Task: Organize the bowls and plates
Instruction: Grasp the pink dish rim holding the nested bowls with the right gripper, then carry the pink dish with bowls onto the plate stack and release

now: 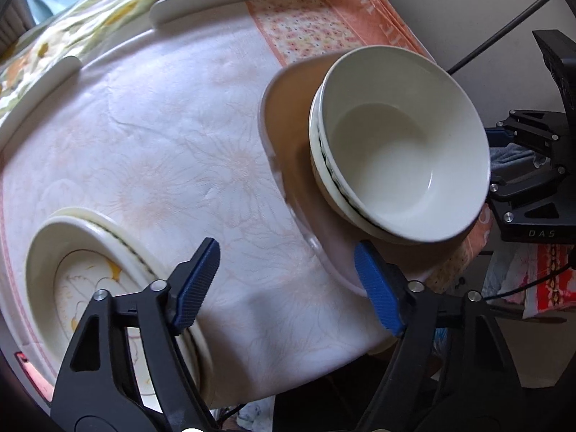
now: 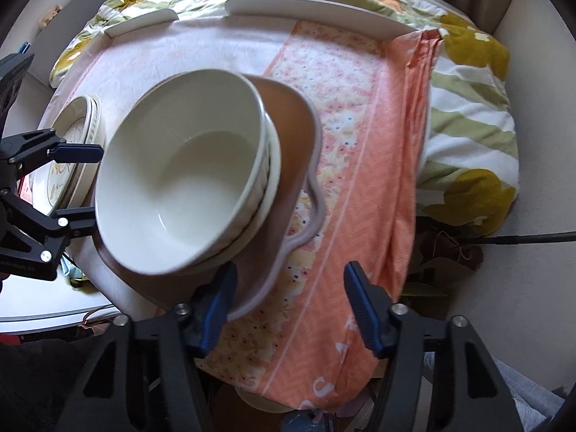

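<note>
A stack of white bowls point(image 1: 403, 151) sits on a brown plate with a wavy pale rim point(image 1: 288, 136); both also show in the right wrist view, the bowls point(image 2: 180, 187) on the plate point(image 2: 291, 136). A stack of cream flowered plates point(image 1: 90, 277) lies at the lower left, seen again in the right wrist view point(image 2: 72, 151). My left gripper point(image 1: 288, 280) is open and empty above the cloth, its right finger near the brown plate's rim. My right gripper point(image 2: 288, 306) is open and empty, its left finger beside the plate's near rim.
The table carries a white cloth point(image 1: 162, 144) and an orange flowered towel point(image 2: 360, 180). White raised edge strips point(image 2: 316, 10) border the far side. A flowered quilt point(image 2: 468, 108) lies beyond. The table edge drops off to the right, with clutter below.
</note>
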`<state>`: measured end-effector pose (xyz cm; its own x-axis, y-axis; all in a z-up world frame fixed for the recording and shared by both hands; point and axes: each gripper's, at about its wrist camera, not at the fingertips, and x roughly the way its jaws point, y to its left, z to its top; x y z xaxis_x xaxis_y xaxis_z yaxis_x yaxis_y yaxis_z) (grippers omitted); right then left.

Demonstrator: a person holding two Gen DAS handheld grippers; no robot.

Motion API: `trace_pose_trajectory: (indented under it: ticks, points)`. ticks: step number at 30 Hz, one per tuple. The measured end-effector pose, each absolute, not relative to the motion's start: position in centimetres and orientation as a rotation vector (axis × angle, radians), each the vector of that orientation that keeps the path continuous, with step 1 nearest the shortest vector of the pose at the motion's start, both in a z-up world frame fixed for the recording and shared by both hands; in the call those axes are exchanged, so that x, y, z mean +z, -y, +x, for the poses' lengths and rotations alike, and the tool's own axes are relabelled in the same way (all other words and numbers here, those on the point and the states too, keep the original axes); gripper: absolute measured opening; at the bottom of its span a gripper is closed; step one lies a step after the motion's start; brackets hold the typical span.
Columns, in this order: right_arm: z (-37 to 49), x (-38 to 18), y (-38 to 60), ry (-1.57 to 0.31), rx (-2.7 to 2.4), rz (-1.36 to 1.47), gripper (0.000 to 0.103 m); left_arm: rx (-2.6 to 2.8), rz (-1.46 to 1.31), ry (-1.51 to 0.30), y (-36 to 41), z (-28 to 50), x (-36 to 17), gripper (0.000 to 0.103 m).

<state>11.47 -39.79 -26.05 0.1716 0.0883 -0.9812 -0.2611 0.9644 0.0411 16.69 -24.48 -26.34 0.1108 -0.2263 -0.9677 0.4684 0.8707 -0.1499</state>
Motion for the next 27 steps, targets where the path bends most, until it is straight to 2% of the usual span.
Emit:
trace_pose_trajectory:
  ticks: [2,5,10,13,15,27]
  points:
    - [11.8,-26.6,39.5,-1.393,0.257,-0.161,0.049,-0.525,0.208,-1.384,24.9,17.0,-27.0,0.064]
    - [12.3,-27.1,39.5,-1.398,0.284,-0.146,0.042,-0.539,0.221,-1.397,25.6,17.6,-28.0,0.06]
    - [13.1,-28.3,38.8,-1.411,0.323,-0.147,0.021,-0.556,0.263,-1.381,26.9,17.7,-29.0,0.041]
    - [13.1,-28.9,38.4,-1.404,0.344,-0.132,0.015,-0.569,0.292,-1.355,27.5,17.4,-29.0,0.029]
    - [12.9,-28.9,38.5,-1.384,0.355,-0.124,0.013,-0.599,0.276,-1.358,27.7,17.4,-29.1,0.013]
    - [11.8,-27.7,38.4,-1.317,0.363,-0.144,0.013,-0.587,0.331,-1.29,28.8,16.8,-27.5,0.013]
